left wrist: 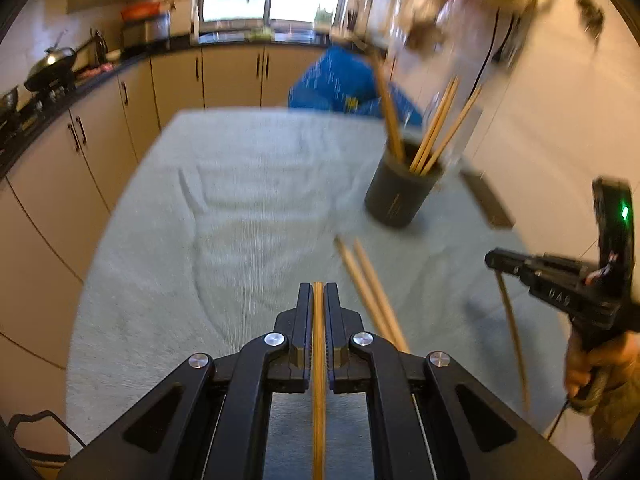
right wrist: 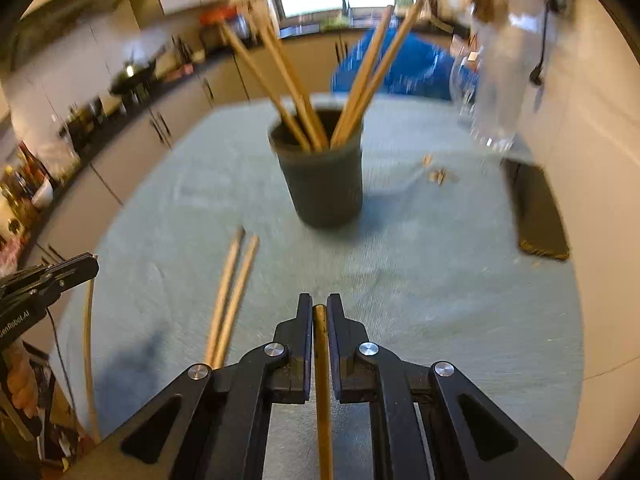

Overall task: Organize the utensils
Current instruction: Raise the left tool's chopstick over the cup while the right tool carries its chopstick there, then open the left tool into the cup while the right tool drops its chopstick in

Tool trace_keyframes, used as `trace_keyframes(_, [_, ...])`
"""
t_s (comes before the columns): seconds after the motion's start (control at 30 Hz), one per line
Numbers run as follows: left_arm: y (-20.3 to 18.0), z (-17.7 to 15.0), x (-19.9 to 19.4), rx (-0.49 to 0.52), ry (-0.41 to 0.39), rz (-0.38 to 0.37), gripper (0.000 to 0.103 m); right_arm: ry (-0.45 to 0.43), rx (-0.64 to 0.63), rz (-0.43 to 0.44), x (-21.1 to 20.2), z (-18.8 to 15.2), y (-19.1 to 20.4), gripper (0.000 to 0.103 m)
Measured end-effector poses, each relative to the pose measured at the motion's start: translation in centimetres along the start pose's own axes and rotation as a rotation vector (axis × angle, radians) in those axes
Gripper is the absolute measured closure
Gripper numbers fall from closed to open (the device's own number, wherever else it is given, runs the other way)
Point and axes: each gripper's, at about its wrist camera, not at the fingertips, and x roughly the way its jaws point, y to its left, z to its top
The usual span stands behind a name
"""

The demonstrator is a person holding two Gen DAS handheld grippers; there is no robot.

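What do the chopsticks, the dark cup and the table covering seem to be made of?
Chopsticks: probably bamboo or wood, tan, matte, faint grain. Dark cup: dull grey-green, no gloss; plastic or ceramic, cannot tell through blur. Table covering: pale green fabric, seemingly towel-like, with soft creases.

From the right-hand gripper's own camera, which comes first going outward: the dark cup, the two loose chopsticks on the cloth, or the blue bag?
1. Two loose chopsticks: nearest, lying on the cloth just left of the right gripper, which is shut on another chopstick.
2. Dark cup: mid-table, straight ahead, holding chopsticks.
3. Blue bag: farthest, beyond the table's far edge.
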Motion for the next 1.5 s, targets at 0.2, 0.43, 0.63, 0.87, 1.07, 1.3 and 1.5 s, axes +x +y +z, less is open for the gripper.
trace_keyframes(0.2, [-1.3,0.8,-5.0,-0.023,-0.149,-0.056,0.098,-0.186,0.041,0.023,-5.6,0.0,0.4,0.096])
trace_keyframes(0.43, [-3.1,2.1,-6.9,-0.028,-0.247,-0.089,0.098,-0.326,0.078,0.037,-9.2,1.1,-0.1,0.096])
trace_keyframes(0.63, [-4.2,3.5,-7.3,-0.024,-0.278,-0.115,0.098,-0.368,0.103,0.039,-10.2,1.6,-0.8,0.096])
trace_keyframes(0.87, [-4.8,5.3,-7.1,-0.018,-0.302,-0.122,0.098,-0.406,0.131,0.044,-10.3,2.4,-1.9,0.096])
trace_keyframes(1.07, [-5.3,8.5,-7.2,-0.016,-0.336,-0.127,0.098,-0.464,0.14,0.05,-11.4,5.1,-2.2,0.096])
trace_keyframes(1.3, [-6.3,14.1,-7.6,-0.006,-0.415,-0.121,0.098,-0.578,0.141,0.057,-13.1,11.4,-1.6,0.096])
trace_keyframes(1.5, [-7.8,19.5,-5.9,-0.001,-0.491,-0.107,0.098,-0.675,0.158,0.044,-12.8,16.4,-1.4,0.096])
